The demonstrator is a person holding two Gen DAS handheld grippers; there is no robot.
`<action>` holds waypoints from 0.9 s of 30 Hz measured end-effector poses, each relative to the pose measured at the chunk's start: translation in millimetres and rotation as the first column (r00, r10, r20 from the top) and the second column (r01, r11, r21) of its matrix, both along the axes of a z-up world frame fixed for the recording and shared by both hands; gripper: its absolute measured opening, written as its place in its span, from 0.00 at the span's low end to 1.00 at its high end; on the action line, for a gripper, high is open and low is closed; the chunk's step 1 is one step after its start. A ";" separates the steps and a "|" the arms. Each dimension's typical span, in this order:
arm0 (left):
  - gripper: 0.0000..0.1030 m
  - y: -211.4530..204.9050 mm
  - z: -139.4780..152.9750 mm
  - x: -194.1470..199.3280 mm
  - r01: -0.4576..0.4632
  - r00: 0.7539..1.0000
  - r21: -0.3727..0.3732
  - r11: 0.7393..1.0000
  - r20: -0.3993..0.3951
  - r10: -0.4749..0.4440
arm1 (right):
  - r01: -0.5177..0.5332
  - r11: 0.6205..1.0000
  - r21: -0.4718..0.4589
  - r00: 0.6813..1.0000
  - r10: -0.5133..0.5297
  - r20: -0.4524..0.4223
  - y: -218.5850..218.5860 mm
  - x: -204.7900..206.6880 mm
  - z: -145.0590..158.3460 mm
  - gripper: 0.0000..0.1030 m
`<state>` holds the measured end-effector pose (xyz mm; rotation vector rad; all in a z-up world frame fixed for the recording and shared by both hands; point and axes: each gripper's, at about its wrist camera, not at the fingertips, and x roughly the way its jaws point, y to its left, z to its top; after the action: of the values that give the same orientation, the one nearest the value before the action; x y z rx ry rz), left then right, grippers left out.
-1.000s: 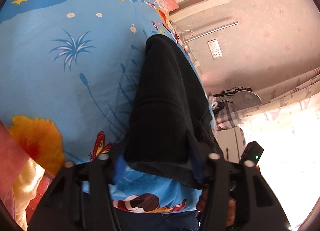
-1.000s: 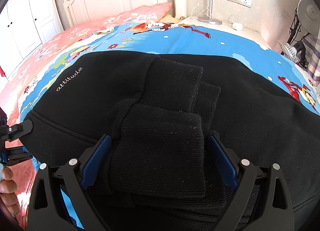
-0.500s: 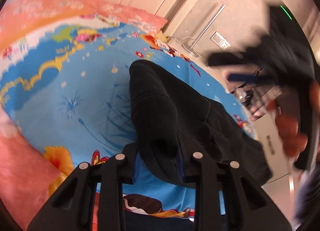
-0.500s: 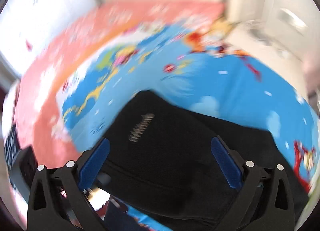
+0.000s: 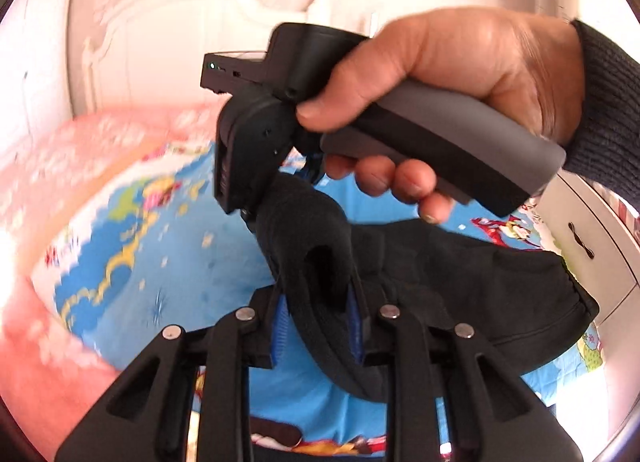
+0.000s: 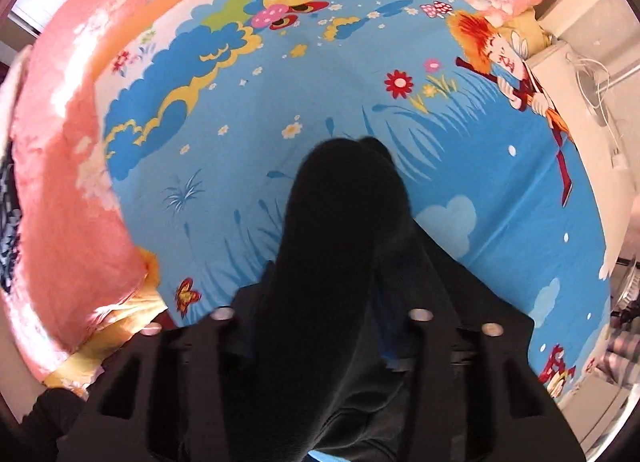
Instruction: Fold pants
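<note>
The black pants (image 5: pixel 460 286) are held up above the blue cartoon bedsheet (image 5: pixel 132 262). My left gripper (image 5: pixel 318 322) is shut on a thick folded edge of them; its blue pads pinch the cloth. My right gripper, held in a hand (image 5: pixel 440 74), shows just above it in the left wrist view, its head against the same fold. In the right wrist view the pants (image 6: pixel 336 262) hang over my right gripper (image 6: pixel 320 326), which is shut on them; the cloth hides most of its fingers.
A pink quilt (image 6: pixel 68 166) lies along the bed's left side. A white headboard (image 5: pixel 192 34) stands behind the bed. A bedside stand with white cables (image 6: pixel 592 86) is at the right. A white cabinet (image 5: pixel 592 246) stands beside the bed.
Both grippers have closed on the pants and lifted them off the bed. The right gripper has swung in close above the left one.
</note>
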<state>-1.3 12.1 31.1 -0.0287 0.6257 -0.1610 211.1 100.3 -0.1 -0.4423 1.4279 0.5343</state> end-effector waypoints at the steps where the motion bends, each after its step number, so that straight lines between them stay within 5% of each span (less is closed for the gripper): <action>1: 0.23 -11.6 8.7 -1.9 0.018 0.999 0.025 1.000 0.029 -0.019 | 0.032 0.998 0.058 0.999 -0.033 0.009 -20.8 0.4 16.6 0.32; 6: 0.23 -80.5 49.9 -16.3 0.141 0.973 0.153 0.978 0.161 -0.166 | 0.149 0.949 0.279 0.984 -0.169 0.050 -124.1 -11.7 82.3 0.29; 11: 0.23 -176.9 64.9 -37.5 0.299 0.901 0.309 0.903 0.221 -0.374 | 0.317 0.823 0.472 0.921 -0.386 0.056 -278.2 -46.9 110.8 0.29; 15: 0.23 -269.8 36.9 -62.1 0.413 0.821 0.439 0.798 0.199 -0.535 | 0.460 0.682 0.569 0.832 -0.555 -0.008 -401.5 -87.9 74.7 0.29; 18: 0.23 -323.9 -8.0 -84.4 0.470 0.775 0.512 0.719 0.151 -0.614 | 0.558 0.593 0.581 0.765 -0.638 -0.083 -473.9 -115.6 18.1 0.29; 21: 0.26 -363.0 -63.5 -100.9 0.514 0.746 0.575 0.637 0.068 -0.663 | 0.636 0.590 0.497 0.733 -0.664 -0.151 -507.1 -129.4 -49.5 0.30; 24: 0.47 -377.1 -102.7 -124.1 0.503 0.698 0.671 0.545 0.057 -0.714 | 0.639 0.558 0.529 0.727 -0.663 -0.179 -513.8 -132.1 -66.5 0.41; 25: 0.58 -375.0 -110.7 -133.0 0.469 0.682 0.710 0.525 0.087 -0.726 | 0.637 0.555 0.536 0.729 -0.660 -0.183 -514.1 -131.5 -66.3 0.48; 27: 0.63 -363.7 -120.7 -143.8 0.419 0.667 0.749 0.514 0.130 -0.733 | 0.614 0.581 0.534 0.752 -0.636 -0.173 -507.1 -128.3 -64.1 0.56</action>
<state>-145.2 -351.7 -89.6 0.9446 0.1720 -0.6021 82.8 -406.8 -64.3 0.5404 1.2040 0.3261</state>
